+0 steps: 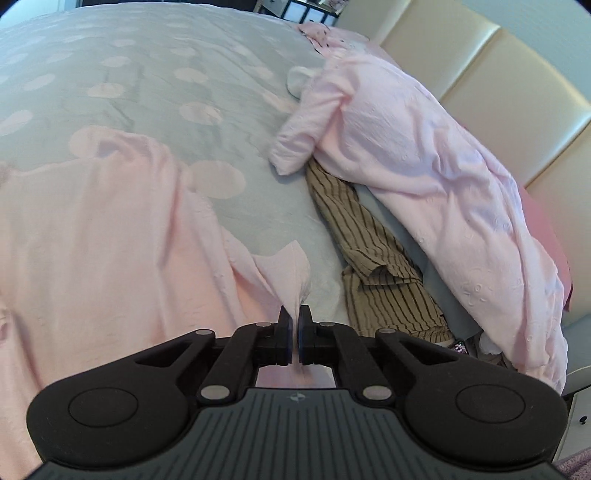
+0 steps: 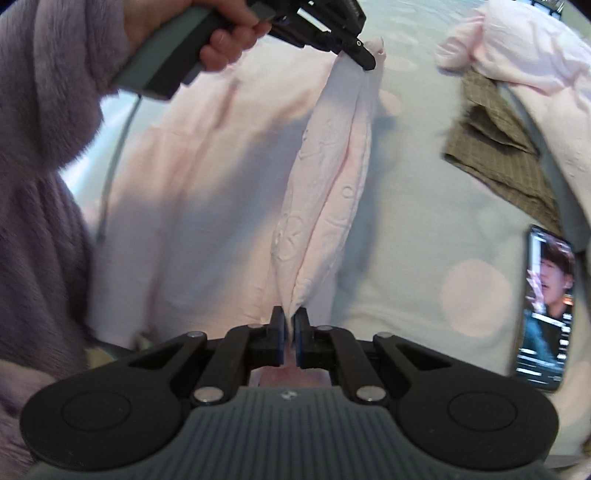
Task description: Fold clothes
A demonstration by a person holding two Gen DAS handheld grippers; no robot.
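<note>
A pale pink garment lies spread on the grey bed cover. My left gripper is shut on one corner of it, with a peak of cloth rising from between the pads. In the right wrist view my right gripper is shut on another point of the same pink garment, so a long fold stretches taut between the two tools. The left gripper shows at the top of that view, held by a hand in a fuzzy purple sleeve.
A second pink garment is heaped along the cream headboard, over a brown striped garment. A phone with a lit screen lies on the bed cover at the right. The cover has pale pink dots.
</note>
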